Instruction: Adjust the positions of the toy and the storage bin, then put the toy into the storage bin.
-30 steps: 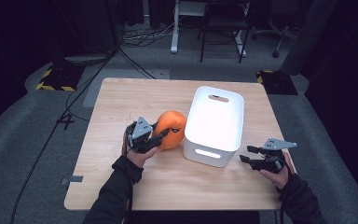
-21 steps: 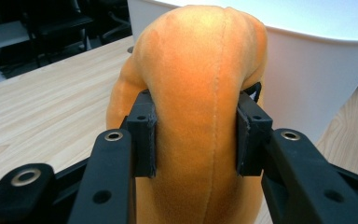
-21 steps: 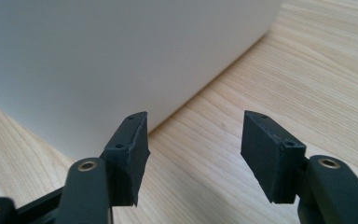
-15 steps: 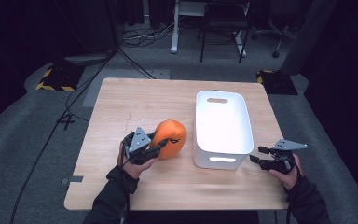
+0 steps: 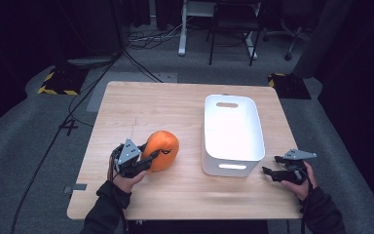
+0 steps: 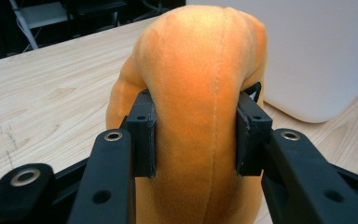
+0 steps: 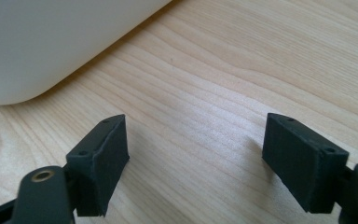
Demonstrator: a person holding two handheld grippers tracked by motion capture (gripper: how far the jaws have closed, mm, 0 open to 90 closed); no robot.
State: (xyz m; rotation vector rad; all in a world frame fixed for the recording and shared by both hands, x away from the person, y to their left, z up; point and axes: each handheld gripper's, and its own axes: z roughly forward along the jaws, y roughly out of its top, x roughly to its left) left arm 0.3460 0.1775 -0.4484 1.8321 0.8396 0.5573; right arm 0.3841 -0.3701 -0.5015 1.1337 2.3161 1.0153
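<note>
An orange plush toy (image 5: 163,148) sits on the wooden table (image 5: 141,107), left of a white bin (image 5: 233,153). My left gripper (image 5: 152,158) is shut on it from the near side. In the left gripper view both pads squeeze the plush toy (image 6: 200,70) at its middle, between the left gripper's (image 6: 196,135) jaws, and the bin (image 6: 317,56) stands just behind. My right gripper (image 5: 269,171) rests low by the bin's near right corner. Its jaws have just been opening, and in the right gripper view the right gripper (image 7: 196,158) has only bare wood between them, with the bin (image 7: 51,42) ahead.
The bin stands upright with its open top showing nothing inside and a handle slot in each end wall. Dark floor, cables and chair legs lie beyond the table's far edge. Bare wood stretches across the table's far left part.
The bin, tilted a second ago, now lies flat. My right gripper has drawn back from it and spread its jaws. My left gripper has carried the plush toy nearer and leftward.
</note>
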